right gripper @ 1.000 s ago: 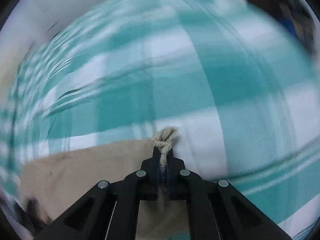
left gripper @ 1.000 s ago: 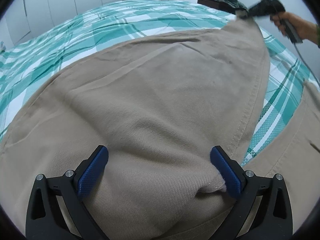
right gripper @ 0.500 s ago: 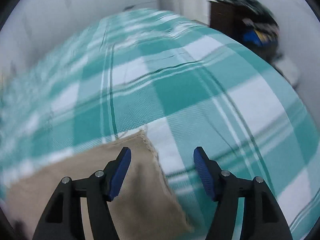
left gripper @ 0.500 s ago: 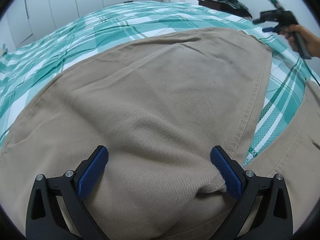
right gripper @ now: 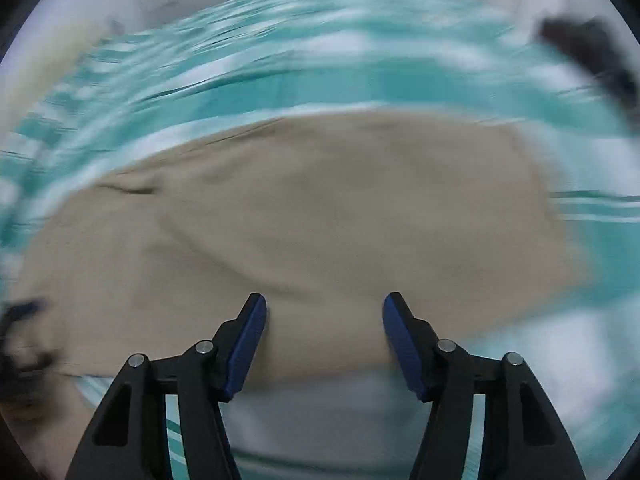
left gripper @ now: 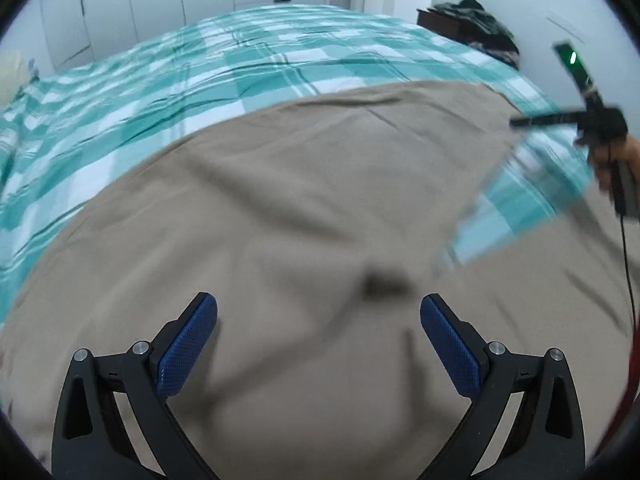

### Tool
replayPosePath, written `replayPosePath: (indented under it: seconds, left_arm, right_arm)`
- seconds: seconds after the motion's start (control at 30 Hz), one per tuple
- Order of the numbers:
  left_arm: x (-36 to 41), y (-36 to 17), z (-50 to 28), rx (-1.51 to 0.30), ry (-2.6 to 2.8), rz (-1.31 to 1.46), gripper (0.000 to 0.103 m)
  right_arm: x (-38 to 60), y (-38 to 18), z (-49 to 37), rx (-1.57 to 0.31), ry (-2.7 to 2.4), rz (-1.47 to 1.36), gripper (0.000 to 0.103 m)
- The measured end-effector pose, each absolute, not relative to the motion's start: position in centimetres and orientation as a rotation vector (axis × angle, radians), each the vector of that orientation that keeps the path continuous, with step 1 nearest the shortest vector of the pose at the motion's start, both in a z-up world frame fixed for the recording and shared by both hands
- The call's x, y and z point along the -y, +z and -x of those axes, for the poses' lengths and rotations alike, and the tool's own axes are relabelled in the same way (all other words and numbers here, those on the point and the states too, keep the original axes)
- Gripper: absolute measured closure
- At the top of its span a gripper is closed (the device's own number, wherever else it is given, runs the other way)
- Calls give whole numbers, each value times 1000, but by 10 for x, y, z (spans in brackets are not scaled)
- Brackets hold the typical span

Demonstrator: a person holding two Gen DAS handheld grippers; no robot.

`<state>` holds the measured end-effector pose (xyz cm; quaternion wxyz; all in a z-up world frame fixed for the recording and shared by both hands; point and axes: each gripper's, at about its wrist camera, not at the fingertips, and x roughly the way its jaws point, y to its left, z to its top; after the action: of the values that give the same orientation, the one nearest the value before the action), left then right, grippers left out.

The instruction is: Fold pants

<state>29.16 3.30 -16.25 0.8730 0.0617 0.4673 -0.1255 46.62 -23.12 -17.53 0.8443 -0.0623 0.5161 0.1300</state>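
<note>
Jaws of right gripper now off pants, closing.

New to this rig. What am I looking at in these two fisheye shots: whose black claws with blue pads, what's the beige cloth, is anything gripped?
There is no robot here. A person holds one hand-held gripper in each hand, and each carries a fisheye camera looking forward along its two fingers, so the black claws at the bottom of each picture belong to that camera's own tool.

The left wrist view shows the left hand-held gripper with its blue pads wide apart above beige pants spread on a teal and white checked bedspread. At the right edge of that view is the person's other hand with the right tool.

The right wrist view, badly motion-blurred, shows the right hand-held gripper over the same pants. Its jaws are closing slightly, with nothing between them.

Nothing is gripped by either. Dark clothes lie on furniture behind.
</note>
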Motion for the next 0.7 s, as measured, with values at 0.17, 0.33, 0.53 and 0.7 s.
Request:
replayPosePath:
  seconds: [0.17,0.33,0.53,0.7]
  left_arm:
    - [-34,-186,-224,-1115,-243,-139,1]
    - [-57,-193,-190,-1150,-113,6,1]
    - [-80,-186,-171,-1145,-8,-7,1]
    - [-101,-193,-156,-1118,12,53,1]
  right_arm:
    - [247,-132,-370,-1007,403,96,29]
    - [251,-183,-279,-1126,408,121,27]
    - [323,-202,-229,-1031,177,-10,27]
    - [315,-203,-232,-1024,141,38,22]
